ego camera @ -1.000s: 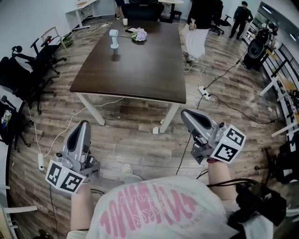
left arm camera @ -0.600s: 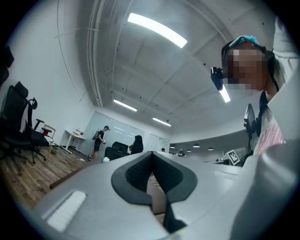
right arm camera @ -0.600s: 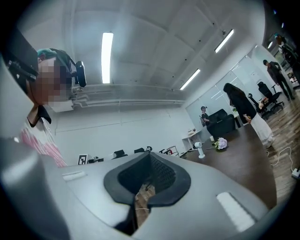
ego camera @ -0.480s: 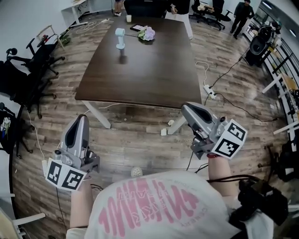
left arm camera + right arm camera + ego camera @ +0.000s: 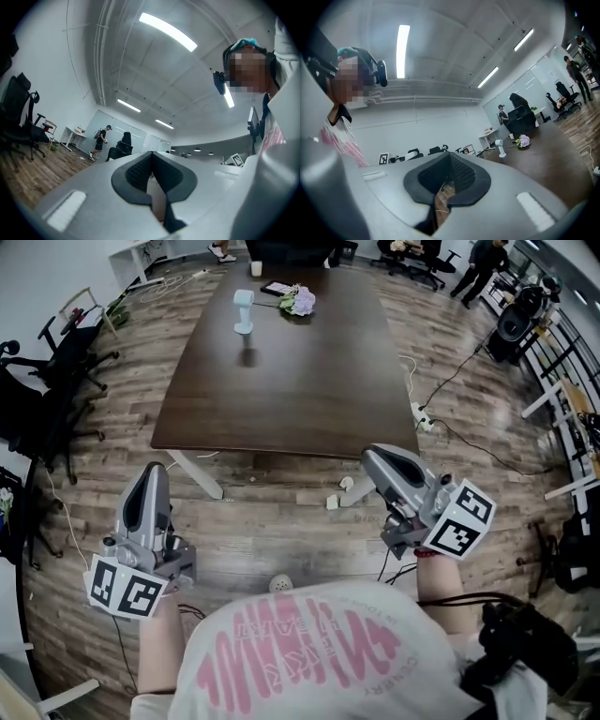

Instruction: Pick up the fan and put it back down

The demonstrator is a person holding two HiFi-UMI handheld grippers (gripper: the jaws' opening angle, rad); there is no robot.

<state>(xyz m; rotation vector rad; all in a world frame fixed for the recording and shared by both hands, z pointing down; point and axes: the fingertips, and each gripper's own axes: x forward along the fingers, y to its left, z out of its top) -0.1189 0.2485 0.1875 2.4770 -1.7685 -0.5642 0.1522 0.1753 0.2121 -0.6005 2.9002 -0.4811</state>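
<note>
**Head view.** Dark brown table (image 5: 281,381) on white legs, set on wood-plank floor (image 5: 281,531). Small pale fan (image 5: 244,311), upright on its base near the table's far end, left of centre. Bunch of flowers (image 5: 300,302) near the fan on its right, not touching it. Black office chairs (image 5: 42,395) along the left side. White power strip (image 5: 419,415) on the floor to the right of the table. Left gripper (image 5: 153,472) and right gripper (image 5: 372,457) held low, short of the table's near edge, well apart from the fan, touching nothing.

**Left gripper view.** Jaws closed together at the tips, nothing between them. Long ceiling light (image 5: 167,32) overhead; standing person (image 5: 99,140) far off by a glass wall.

**Right gripper view.** Jaws closed together, empty. Fan and flowers visible beyond them on the tabletop, far from the tips.
</note>
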